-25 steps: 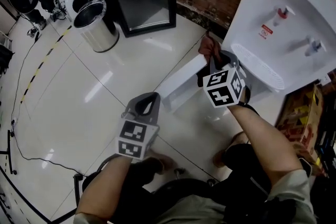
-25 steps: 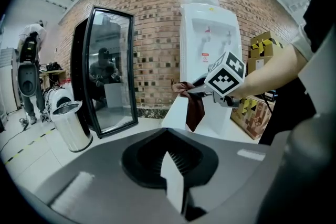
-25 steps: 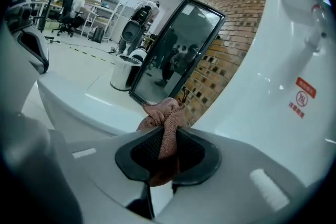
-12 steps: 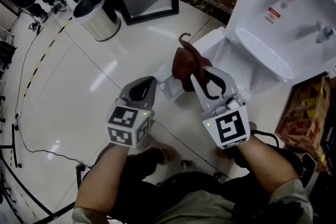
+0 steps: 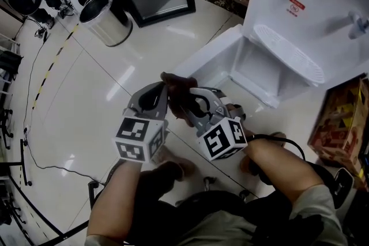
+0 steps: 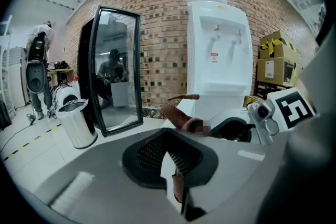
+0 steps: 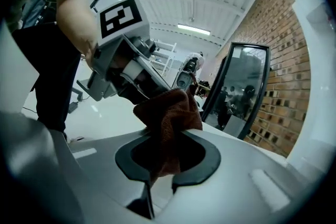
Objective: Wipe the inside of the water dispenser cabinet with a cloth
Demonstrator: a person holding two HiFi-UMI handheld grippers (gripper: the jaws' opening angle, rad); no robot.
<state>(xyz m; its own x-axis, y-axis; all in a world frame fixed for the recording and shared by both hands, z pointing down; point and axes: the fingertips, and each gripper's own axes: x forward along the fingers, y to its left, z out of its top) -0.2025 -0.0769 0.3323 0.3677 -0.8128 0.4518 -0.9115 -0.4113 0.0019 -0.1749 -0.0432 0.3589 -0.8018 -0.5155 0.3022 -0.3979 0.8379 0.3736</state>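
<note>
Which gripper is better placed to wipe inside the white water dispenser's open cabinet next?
Probably right. The right gripper clamps the crumpled brown cloth and sits nearer the dispenser's open cabinet; the left gripper is shut.

Dim overall, ceiling strip lights [image 7: 193,29] glaring off glossy floor [image 5: 117,84], fisheye edges black.

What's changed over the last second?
The right gripper, shut on the cloth, drew back from the water dispenser cabinet and swung left, bringing the cloth close beside the left gripper. The left gripper stayed put, shut; the cabinet door stayed open.
</note>
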